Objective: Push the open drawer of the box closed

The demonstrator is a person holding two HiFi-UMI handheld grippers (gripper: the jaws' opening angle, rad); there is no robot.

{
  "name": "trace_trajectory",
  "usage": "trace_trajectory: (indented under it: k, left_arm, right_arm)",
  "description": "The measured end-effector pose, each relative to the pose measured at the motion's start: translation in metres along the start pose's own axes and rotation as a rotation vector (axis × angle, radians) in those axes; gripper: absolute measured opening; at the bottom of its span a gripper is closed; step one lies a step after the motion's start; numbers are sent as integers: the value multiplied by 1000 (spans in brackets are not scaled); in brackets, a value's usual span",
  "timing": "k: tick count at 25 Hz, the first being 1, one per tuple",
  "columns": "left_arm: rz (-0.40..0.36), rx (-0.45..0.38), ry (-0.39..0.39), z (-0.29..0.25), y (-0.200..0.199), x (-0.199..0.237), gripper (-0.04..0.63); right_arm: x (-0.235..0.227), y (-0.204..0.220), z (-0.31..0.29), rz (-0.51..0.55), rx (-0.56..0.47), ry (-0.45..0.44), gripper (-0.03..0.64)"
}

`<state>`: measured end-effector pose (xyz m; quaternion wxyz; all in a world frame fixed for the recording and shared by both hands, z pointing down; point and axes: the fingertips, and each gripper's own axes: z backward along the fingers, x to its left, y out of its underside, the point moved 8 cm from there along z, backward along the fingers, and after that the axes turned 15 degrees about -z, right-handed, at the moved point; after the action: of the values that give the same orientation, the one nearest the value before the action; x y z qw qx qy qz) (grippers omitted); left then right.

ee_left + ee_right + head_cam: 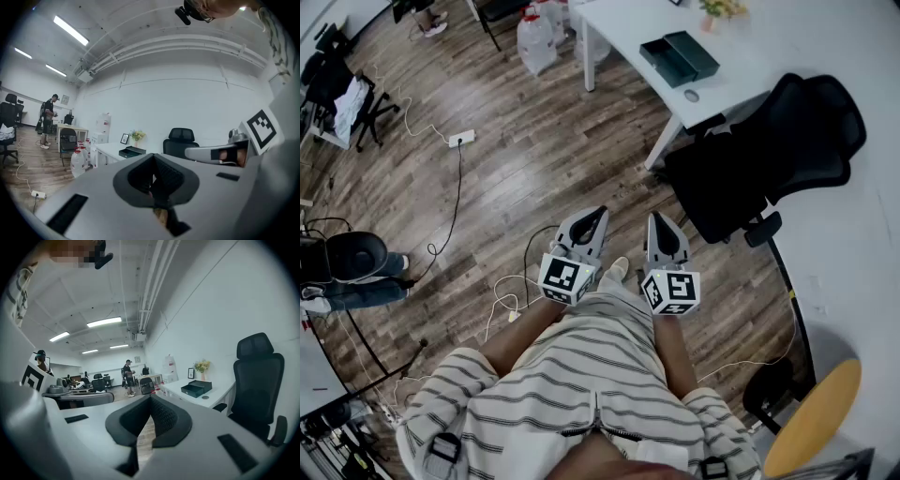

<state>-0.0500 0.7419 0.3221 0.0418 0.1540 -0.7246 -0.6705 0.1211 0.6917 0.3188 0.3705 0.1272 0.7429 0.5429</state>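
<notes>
Head view: left tool point(600, 214), right tool point(656, 218) jaws pressed together, empty, likely readied as blunt pushers; dark rectangular drawer box point(680, 56) on white tabletop point(797, 47), well apart.

Black office chair point(741, 178) crowds the desk point(797, 42) edge near the box point(680, 56); floor point(534, 150) leftward lies open

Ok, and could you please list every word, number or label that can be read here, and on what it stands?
No text can be read in any view.
The marker cubes on the left gripper and the right gripper: black square patterns only, no letters.
The small frame on the white desk: too small to read.
The wall notice: too small to read.
</notes>
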Motion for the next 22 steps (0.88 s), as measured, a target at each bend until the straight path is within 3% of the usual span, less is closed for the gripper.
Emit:
trace_trajectory:
  k: [14,22]
  left_arm:
    - [-33,4,-14,-72,-6,-19,2]
    - [-40,39,-17,-95,-3,-33,2]
  right_arm:
    - [-62,-28,-23,-29,-24,-67,11]
    - [-94,-32,-31,-51,-5,-52,11]
